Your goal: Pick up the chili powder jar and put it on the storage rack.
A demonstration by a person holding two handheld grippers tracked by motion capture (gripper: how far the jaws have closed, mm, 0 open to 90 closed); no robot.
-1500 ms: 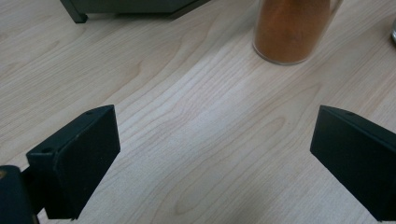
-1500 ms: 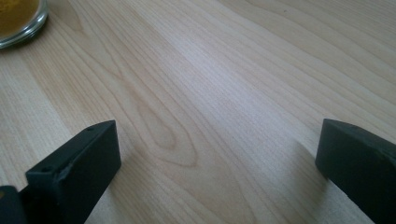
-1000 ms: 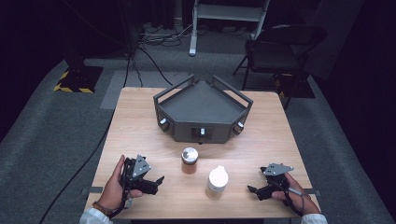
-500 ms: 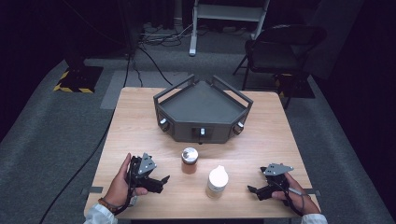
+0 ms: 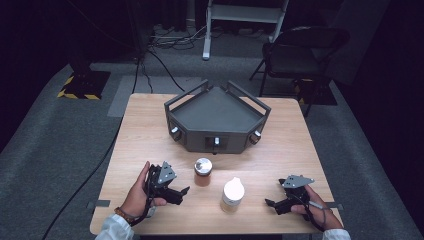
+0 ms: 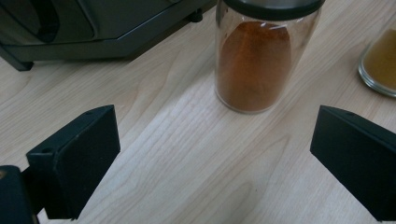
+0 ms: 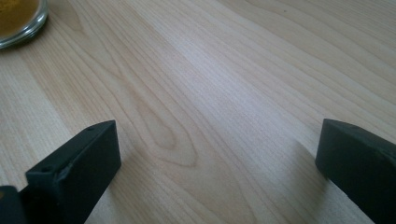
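The left gripper (image 5: 175, 192) hovers with its 2 jaws spread wide and empty, just beside the glass jar of red-brown spice (image 5: 203, 171), which stands upright on the wooden table (image 5: 145, 130). The right gripper (image 5: 274, 205), equally wide and empty, sits near the white-capped jar (image 5: 232, 195)

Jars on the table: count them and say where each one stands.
2. The red-spice jar stands in front of the grey tray; the white-capped jar stands nearer the person, towards the right gripper.

place: lab/studio | cues: dark curtained room; grey carpet (image 5: 60, 150); floor cables (image 5: 165, 42); hazard-taped base (image 5: 82, 82)
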